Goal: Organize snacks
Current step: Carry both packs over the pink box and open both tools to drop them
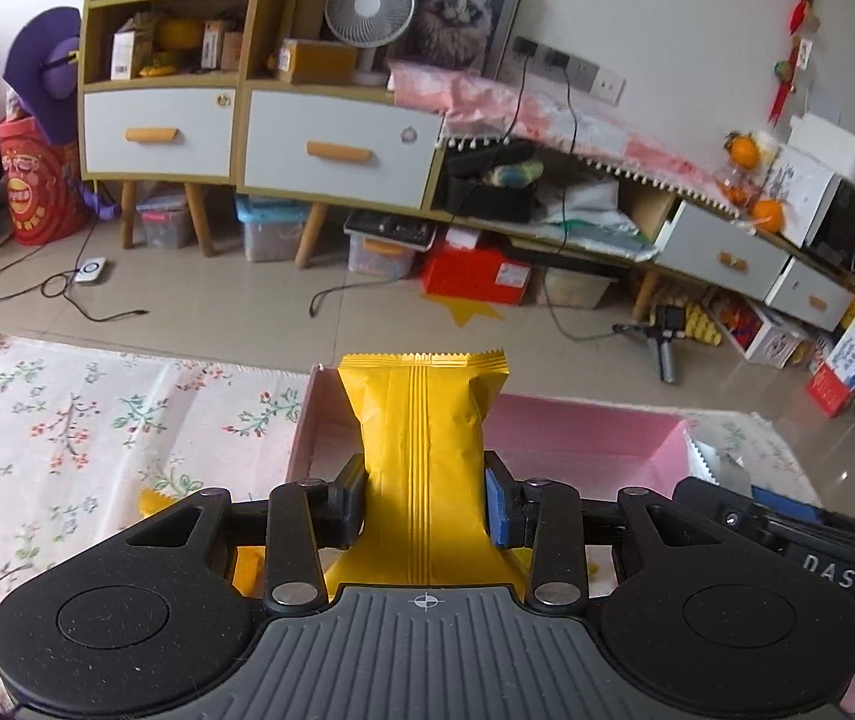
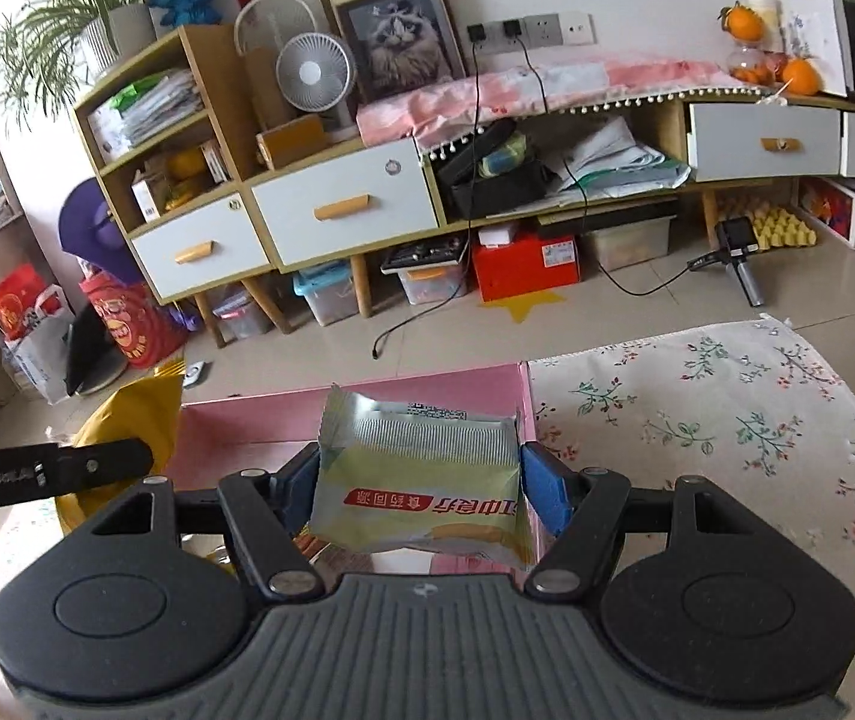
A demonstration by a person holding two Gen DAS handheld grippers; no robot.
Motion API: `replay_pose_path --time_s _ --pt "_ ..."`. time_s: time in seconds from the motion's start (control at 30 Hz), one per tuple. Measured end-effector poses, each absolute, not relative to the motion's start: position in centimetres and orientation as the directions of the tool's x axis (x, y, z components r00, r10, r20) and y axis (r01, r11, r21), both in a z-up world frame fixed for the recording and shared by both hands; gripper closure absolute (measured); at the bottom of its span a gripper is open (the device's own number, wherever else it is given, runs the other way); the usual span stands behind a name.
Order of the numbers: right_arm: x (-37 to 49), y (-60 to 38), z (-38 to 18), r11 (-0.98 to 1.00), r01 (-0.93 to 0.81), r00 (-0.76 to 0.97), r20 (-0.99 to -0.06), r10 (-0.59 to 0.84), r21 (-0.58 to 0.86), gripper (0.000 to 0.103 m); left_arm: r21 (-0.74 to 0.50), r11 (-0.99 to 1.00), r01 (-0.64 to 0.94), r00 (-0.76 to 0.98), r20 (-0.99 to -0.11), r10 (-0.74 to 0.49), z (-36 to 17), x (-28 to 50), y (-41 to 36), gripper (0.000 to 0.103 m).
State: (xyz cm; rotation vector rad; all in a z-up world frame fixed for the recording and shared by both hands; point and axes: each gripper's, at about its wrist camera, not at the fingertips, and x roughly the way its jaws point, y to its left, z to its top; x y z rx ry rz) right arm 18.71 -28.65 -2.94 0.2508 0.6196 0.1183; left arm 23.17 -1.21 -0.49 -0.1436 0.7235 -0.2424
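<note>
Both claws grip packets: left claw (image 1: 425,507) yellow packet (image 1: 424,456), right claw (image 2: 418,489) silver packet (image 2: 421,480).

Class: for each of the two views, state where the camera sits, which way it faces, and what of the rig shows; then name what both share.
Left wrist: on the left gripper, facing forward over the pink box toward the cabinet; jaws shut on a yellow snack packet.
Right wrist: on the right gripper, facing likewise; jaws shut on a silver snack packet.
Shared: pink box, white fan, cat picture.
</note>
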Motion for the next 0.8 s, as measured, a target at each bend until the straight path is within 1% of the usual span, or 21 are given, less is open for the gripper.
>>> replay_pose_path --time_s 0.13,0.23,0.27,0.3,0.33,0.37,0.43,0.53,0.63,0.7,0.8 --pt "19.5 -28.2 -3.4 0.967 -0.043 0.799 -0.572 0.184 0.252 0.037 -0.194 0.964 0.180 0.703 -0.661 -0.264 -1.8 24.3 -1.6 0.067" --pt "19.6 -27.9 -3.4 0.968 -0.049 0.795 -0.577 0.187 0.246 0.034 -0.194 0.962 0.192 0.706 -0.653 -0.273 -2.1 24.4 -1.6 0.066" --pt "19.6 -27.9 -3.3 0.967 -0.054 0.795 -0.575 0.193 0.249 0.032 -0.201 0.959 0.200 0.710 -0.645 -0.284 -2.1 24.3 -1.5 0.062" --pt "19.6 -27.8 -3.2 0.966 -0.057 0.796 -0.573 0.196 0.252 0.032 -0.209 0.956 0.205 0.708 -0.642 -0.292 -2.1 24.2 -1.4 0.050" --pt "19.5 -27.8 -3.1 0.965 -0.061 0.796 -0.571 0.201 0.255 0.028 -0.213 0.955 0.207 0.713 -0.636 -0.296 -2.1 24.0 -1.3 0.043" --pt "19.5 -27.8 -3.0 0.964 -0.061 0.795 -0.571 0.203 0.257 0.022 -0.213 0.955 0.208 0.721 -0.626 -0.296 -1.9 23.7 -1.3 0.032" --pt "19.3 -27.9 -2.8 0.964 -0.058 0.798 -0.568 0.200 0.258 0.018 -0.214 0.951 0.223 0.726 -0.614 -0.309 -1.7 23.1 -1.4 0.030" --pt "19.2 -28.1 -2.8 0.964 -0.047 0.789 -0.582 0.198 0.263 0.017 -0.204 0.951 0.234 0.723 -0.617 -0.310 -1.4 22.2 -1.5 0.026" --pt "18.7 -28.4 -2.5 0.965 -0.038 0.786 -0.589 0.189 0.258 0.013 -0.182 0.952 0.245 0.726 -0.616 -0.305 -1.0 21.1 -1.6 0.024" --pt "18.2 -28.6 -2.2 0.967 -0.036 0.785 -0.591 0.185 0.254 0.012 -0.173 0.954 0.246 0.730 -0.615 -0.299 -0.5 20.3 -1.5 0.019" --pt "17.5 -28.8 -1.7 0.968 -0.033 0.786 -0.591 0.180 0.250 0.009 -0.169 0.954 0.249 0.731 -0.613 -0.300 0.2 19.2 -1.4 0.016"
